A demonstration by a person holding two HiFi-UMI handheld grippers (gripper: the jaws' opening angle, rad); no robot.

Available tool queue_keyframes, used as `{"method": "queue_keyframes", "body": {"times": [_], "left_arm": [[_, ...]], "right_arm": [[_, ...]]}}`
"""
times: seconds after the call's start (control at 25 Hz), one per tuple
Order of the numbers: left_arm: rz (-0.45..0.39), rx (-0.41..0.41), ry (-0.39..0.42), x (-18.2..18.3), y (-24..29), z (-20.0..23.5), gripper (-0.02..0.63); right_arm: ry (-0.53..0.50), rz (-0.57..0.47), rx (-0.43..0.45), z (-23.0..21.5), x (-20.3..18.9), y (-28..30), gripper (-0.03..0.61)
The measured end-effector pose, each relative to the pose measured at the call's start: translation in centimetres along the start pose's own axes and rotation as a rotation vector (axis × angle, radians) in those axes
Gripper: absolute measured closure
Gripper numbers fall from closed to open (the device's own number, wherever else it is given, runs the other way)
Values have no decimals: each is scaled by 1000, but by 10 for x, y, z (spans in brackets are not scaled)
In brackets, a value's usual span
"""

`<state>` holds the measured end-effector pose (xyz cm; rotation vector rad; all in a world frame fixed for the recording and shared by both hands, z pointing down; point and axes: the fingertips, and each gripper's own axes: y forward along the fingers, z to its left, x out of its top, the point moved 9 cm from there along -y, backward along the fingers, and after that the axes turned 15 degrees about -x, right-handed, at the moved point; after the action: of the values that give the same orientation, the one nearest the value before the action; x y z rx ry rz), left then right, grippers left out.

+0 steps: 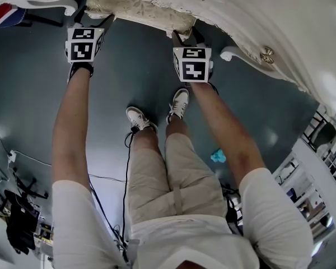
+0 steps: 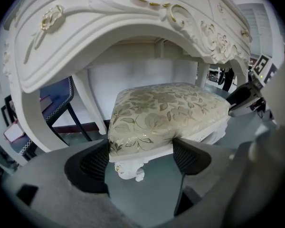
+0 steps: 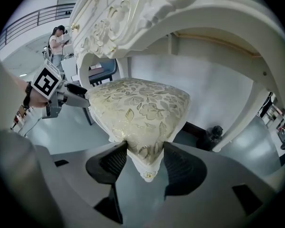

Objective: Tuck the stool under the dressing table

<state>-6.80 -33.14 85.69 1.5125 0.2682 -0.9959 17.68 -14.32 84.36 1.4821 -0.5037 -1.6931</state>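
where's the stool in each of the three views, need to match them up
Head view: the stool is at top centre, only its patterned seat showing below the edge of the dressing table.
Left gripper view: stool in the centre, one seat corner held by the left gripper.
Right gripper view: stool in the centre, another corner held by the right gripper.
Shared landmark: the dressing table's carved white front.

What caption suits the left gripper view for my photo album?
Left gripper clamps a corner of the floral stool, right gripper another, beneath the arch of the white dressing table.
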Motion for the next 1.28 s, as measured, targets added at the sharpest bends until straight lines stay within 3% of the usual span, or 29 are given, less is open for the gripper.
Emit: {"method": "queue_keyframes", "body": {"times": [0.6,0.8,1.04,1.16,1.28], "left_arm": [[-30,7,18,1,-3,-2,207],[-108,-19,8,-4,-25,-21,183],[-247,21,-71,6,-70,-27,190],[-333,36,-96,22,-100,-39,283],[-388,34,-130,36,-128,-54,331]], "right_arm": [[28,-32,9,-1,-1,-2,348],[48,-33,13,-9,0,-13,353],[0,-44,3,-6,17,-41,360],[-14,-59,18,-4,25,-66,360],[-17,-55,27,-6,32,-96,361]]}}
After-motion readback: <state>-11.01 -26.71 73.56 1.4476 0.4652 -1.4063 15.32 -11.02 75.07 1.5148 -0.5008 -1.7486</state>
